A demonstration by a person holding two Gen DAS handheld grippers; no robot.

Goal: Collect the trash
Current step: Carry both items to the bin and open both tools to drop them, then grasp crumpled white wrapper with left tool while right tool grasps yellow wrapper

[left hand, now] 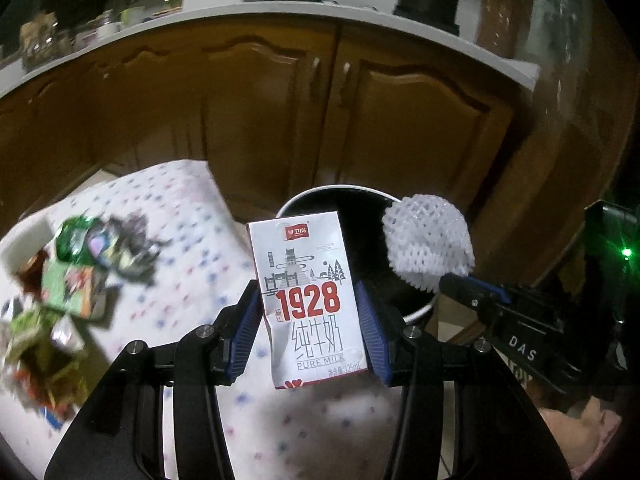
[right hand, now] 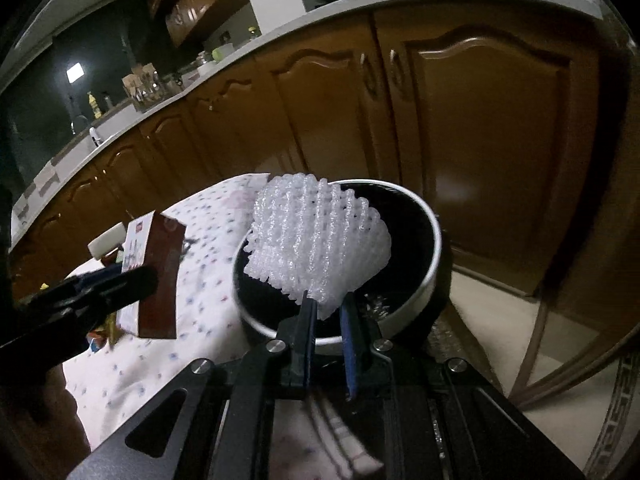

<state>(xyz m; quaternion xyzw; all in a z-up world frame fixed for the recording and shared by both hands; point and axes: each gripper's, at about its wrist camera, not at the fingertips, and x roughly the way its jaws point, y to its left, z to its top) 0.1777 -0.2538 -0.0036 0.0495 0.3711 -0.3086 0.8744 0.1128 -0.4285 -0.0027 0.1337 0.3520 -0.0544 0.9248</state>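
Observation:
My left gripper (left hand: 310, 320) is shut on a white "1928 Pure Milk" carton (left hand: 308, 300), held upright above the table edge, just short of the bin. The carton also shows in the right wrist view (right hand: 156, 276), with its brown side facing. My right gripper (right hand: 326, 312) is shut on a white foam fruit net (right hand: 320, 240) and holds it over the open bin (right hand: 424, 288), a round bin with a white rim and black inside. In the left wrist view the net (left hand: 428, 240) hangs at the bin's (left hand: 420, 312) right rim.
A table with a dotted white cloth (left hand: 188, 248) carries a pile of wrappers and small boxes (left hand: 72, 280) at its left end. Brown kitchen cabinets (left hand: 280, 112) stand close behind the bin. Tiled floor (right hand: 560, 360) lies to the right.

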